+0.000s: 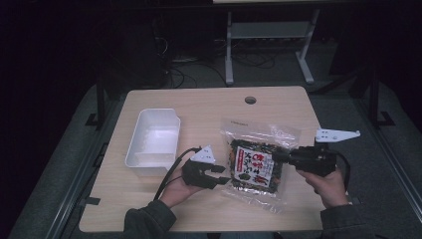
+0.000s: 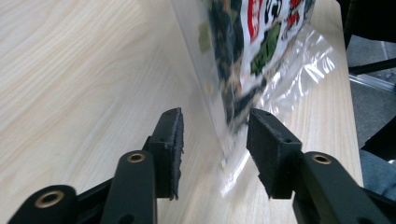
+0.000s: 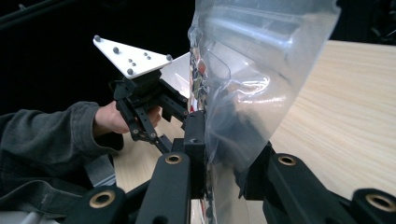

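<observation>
The clear snack bag (image 1: pixel 256 164) is pinched at its right edge by the right claw (image 1: pixel 276 156) and lifted partly off the worktop (image 1: pixel 209 107). The left claw (image 2: pixel 215 135) is spread, the bag's near edge lying between its jaws. A square, firm bite on that film seam is advised before lifting. Red and black printing is seen on the label; it cannot be read. A white tray (image 1: pixel 153 141) is set to the left.

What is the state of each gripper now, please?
Left gripper: open, jaws on either side of the snack bag edge, not closed on it.
Right gripper: closed on the snack bag.
</observation>
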### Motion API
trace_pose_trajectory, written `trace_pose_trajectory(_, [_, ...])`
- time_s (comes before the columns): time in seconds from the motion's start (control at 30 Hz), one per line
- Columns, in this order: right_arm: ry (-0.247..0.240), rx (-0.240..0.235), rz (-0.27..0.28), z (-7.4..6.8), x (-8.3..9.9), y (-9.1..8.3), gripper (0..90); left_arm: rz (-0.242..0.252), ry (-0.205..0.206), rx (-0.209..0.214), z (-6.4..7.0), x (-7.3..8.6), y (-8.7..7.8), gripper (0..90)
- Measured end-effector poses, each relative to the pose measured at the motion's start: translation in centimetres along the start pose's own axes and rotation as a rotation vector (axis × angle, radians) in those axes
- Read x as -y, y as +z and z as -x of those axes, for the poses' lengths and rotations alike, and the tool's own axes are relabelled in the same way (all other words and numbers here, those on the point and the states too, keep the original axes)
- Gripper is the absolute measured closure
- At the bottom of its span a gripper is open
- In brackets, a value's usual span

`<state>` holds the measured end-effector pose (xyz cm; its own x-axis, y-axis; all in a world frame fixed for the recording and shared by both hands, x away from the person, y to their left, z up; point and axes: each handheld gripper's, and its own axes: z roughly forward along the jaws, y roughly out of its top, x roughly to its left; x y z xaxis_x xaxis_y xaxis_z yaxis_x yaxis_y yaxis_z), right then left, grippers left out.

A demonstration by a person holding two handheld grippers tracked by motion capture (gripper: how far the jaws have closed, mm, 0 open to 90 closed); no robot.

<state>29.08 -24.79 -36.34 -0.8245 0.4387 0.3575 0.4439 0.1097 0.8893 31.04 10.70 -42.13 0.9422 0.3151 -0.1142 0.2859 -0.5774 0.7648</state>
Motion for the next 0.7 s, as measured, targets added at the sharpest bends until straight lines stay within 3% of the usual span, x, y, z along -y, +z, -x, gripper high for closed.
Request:
trace_pose_trajectory(0.2, [0.003,0.071,0.020,-0.4,-0.8,-0.5,76.6,-0.016,0.021,-0.027,0.5,0.2,-0.9,50.1])
trace_pose_trajectory(0.23, [0.006,0.107,0.030,-0.5,-1.0,-0.6,76.7,-0.018,0.024,-0.030,0.5,0.2,-1.0,49.7])
trace_pose_trajectory(0.37, [0.016,0.152,0.042,-0.7,-1.4,-0.5,76.9,-0.020,0.026,-0.036,0.7,0.5,-1.6,49.4])
trace_pose_trajectory(0.4, [0.026,0.183,0.049,-0.7,-1.6,-0.4,76.9,-0.022,0.030,-0.040,0.8,0.7,-1.8,49.3])
trace_pose_trajectory(0.47, [0.031,0.196,0.056,-0.7,-1.7,-0.3,76.9,-0.022,0.035,-0.046,0.9,0.8,-2.1,49.1])
trace_pose_trajectory(0.7, [0.048,0.302,0.099,-1.2,-2.8,0.3,76.9,-0.030,0.041,-0.038,1.2,1.8,-3.0,47.4])
